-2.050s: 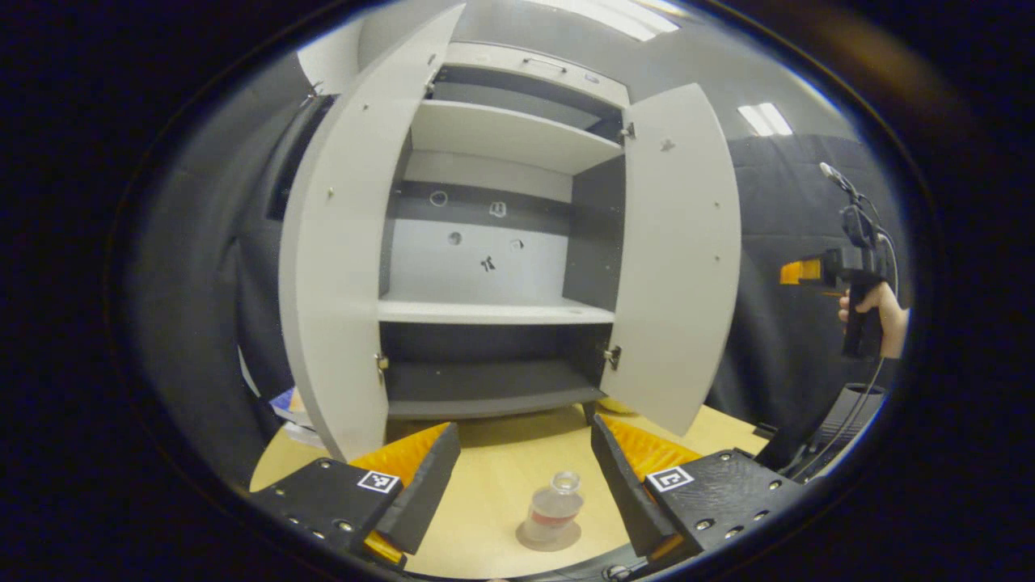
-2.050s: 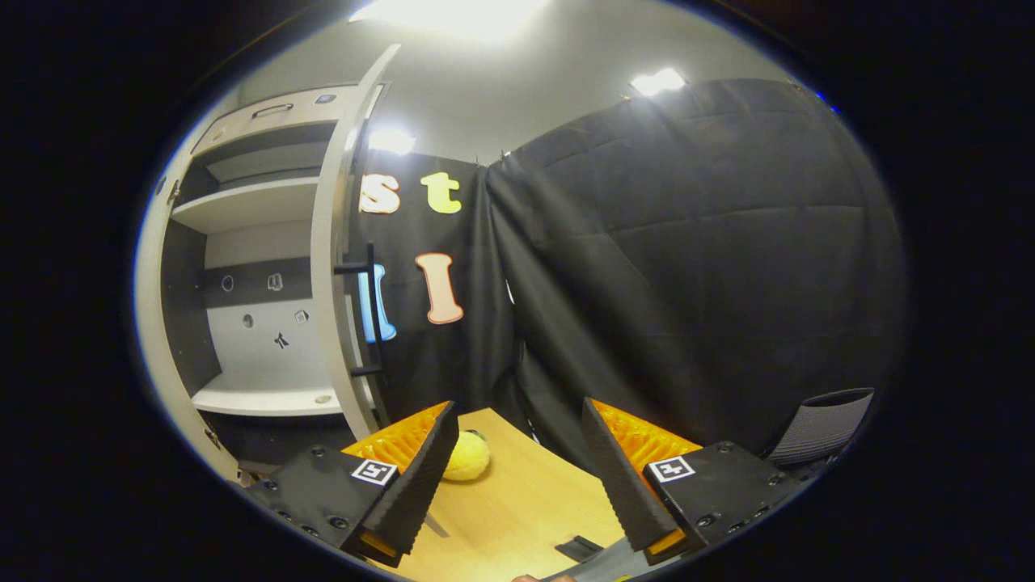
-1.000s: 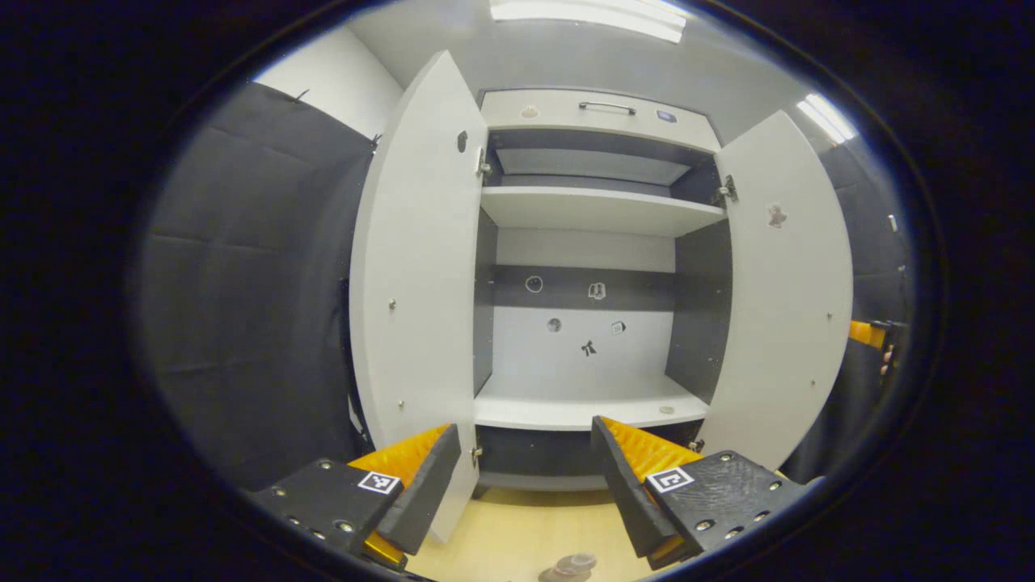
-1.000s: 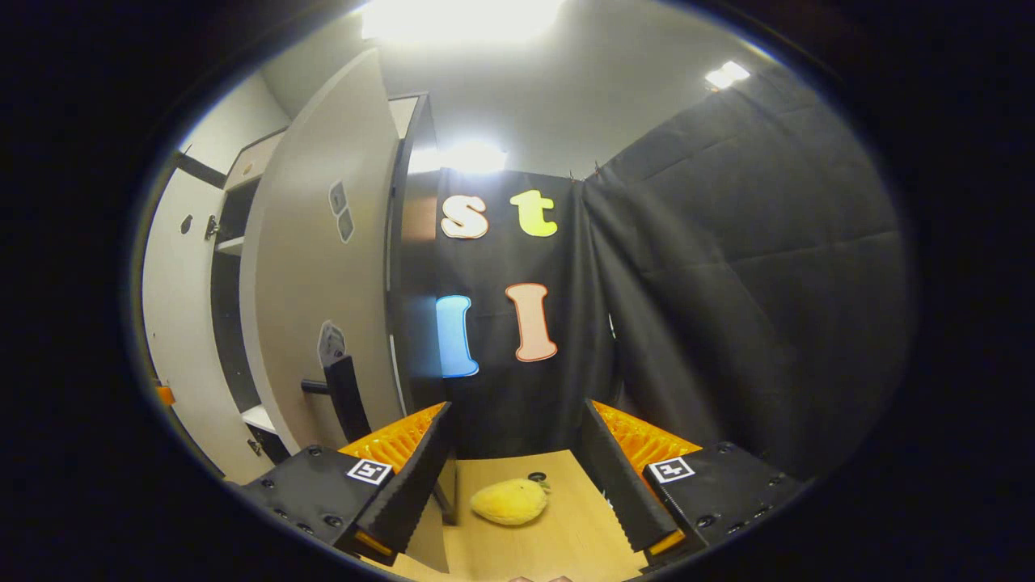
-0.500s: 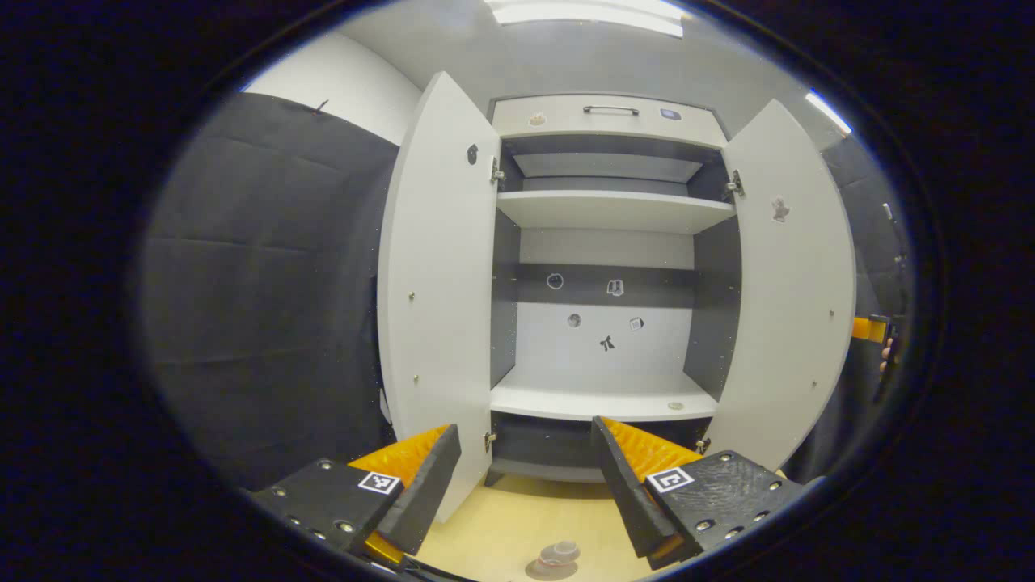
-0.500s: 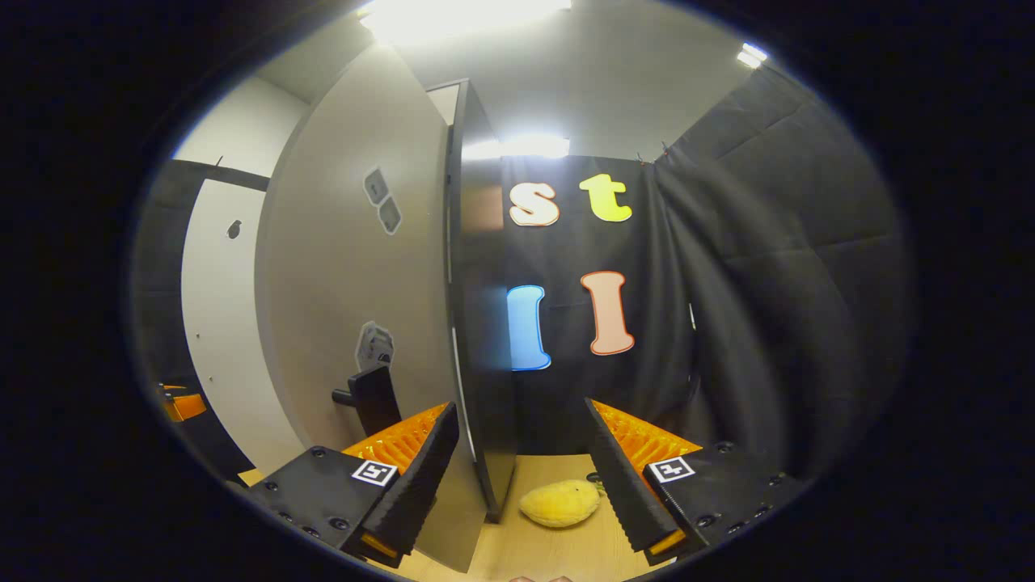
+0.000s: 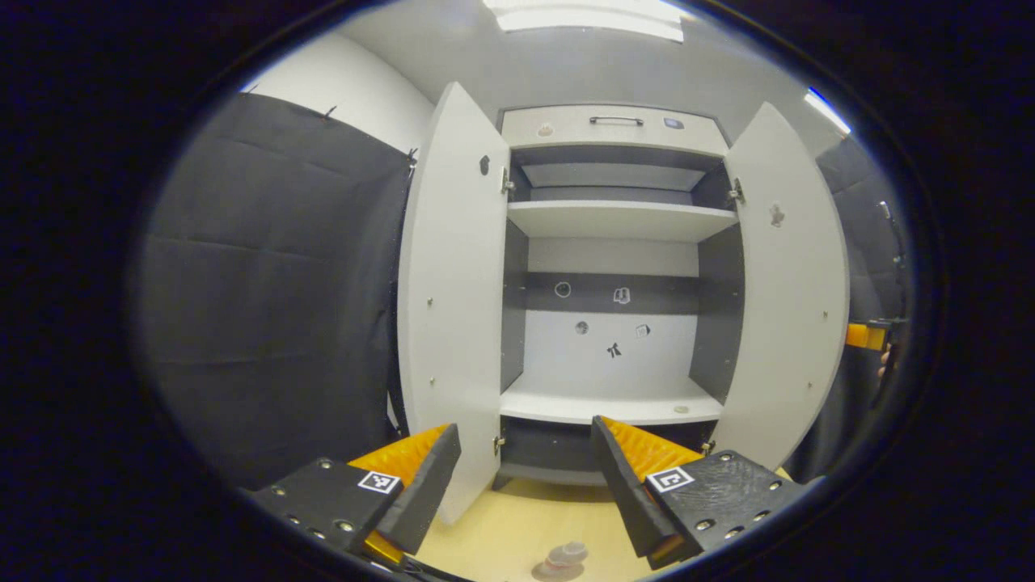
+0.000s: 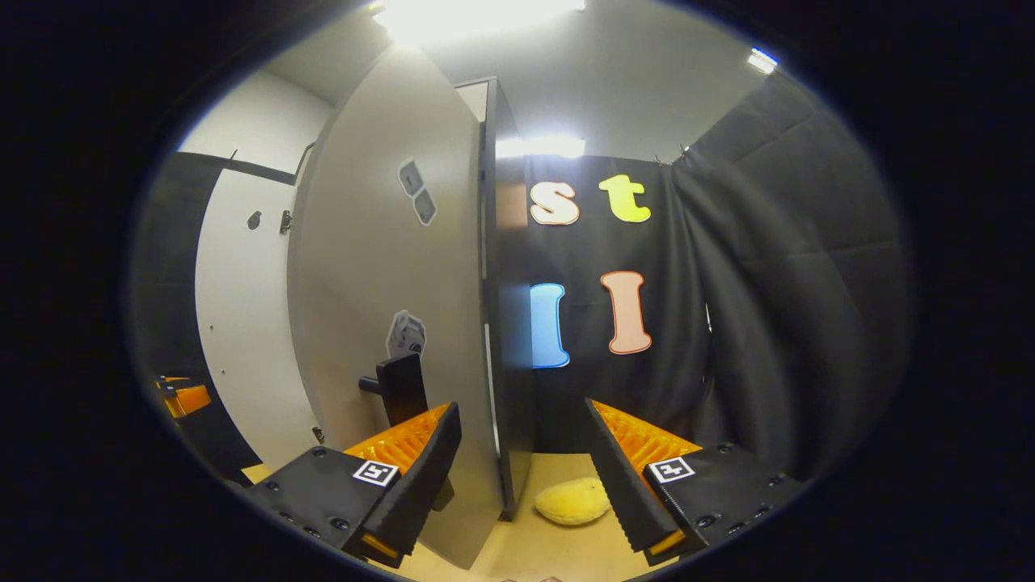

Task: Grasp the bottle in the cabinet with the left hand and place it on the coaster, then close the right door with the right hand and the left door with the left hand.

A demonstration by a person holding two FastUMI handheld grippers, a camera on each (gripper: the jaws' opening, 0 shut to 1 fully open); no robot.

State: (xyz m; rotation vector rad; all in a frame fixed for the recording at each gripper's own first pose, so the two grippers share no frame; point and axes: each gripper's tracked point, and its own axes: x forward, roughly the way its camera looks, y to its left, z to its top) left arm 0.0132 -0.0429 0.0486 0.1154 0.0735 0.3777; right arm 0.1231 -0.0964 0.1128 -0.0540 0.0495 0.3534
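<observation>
In the left gripper view the grey cabinet (image 7: pixel 618 129) stands with both doors swung wide. Its left door (image 7: pixel 453 307) and right door (image 7: pixel 788 299) frame bare shelves. The clear bottle (image 7: pixel 568 554) stands on the round coaster (image 7: pixel 543 575) on the table, low between the fingers of my left gripper (image 7: pixel 525 473), which is open and holds nothing. My right gripper (image 8: pixel 521 457) is open too, close up to the right door's outer face (image 8: pixel 388 291). The door's black handle (image 8: pixel 400 388) sits just above that gripper's left finger (image 8: pixel 420 477). The right gripper (image 7: pixel 865 335) also peeks out behind the right door.
A yellow plush fruit (image 8: pixel 572 501) lies on the wooden table (image 8: pixel 530 558) by the cabinet's dark side panel (image 8: pixel 505 323). The black cloth wall (image 7: pixel 275 283) hangs on both sides of the cabinet. The left gripper (image 8: pixel 182 396) shows past the door's far edge.
My right gripper has swung round to the outside of the right door and come close to its handle. The left gripper has drawn back a little from the bottle.
</observation>
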